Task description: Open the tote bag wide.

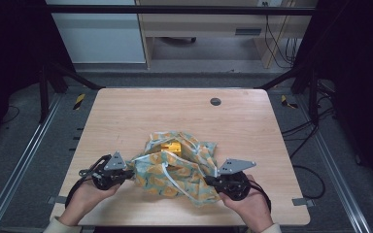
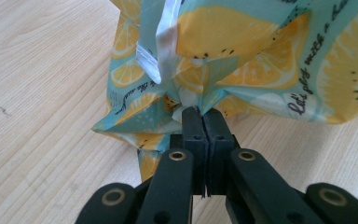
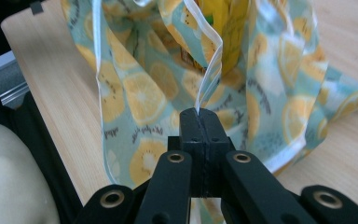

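Pinching the lemon-printed teal plastic bag (image 1: 175,167) at lower centre of the wooden surface (image 1: 126,111), the left tool (image 2: 199,114) clamps bunched film and the right tool (image 3: 199,112) its white-edged rim. Uneven pulling could tear it or spill the yellow box (image 1: 169,147).

lemon-print bag (image 2: 261,60), "let's play with a" (partial)

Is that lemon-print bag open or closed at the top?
Open: the lemon-print bag gapes at its mouth, showing a yellow item inside, its rim spread wide.
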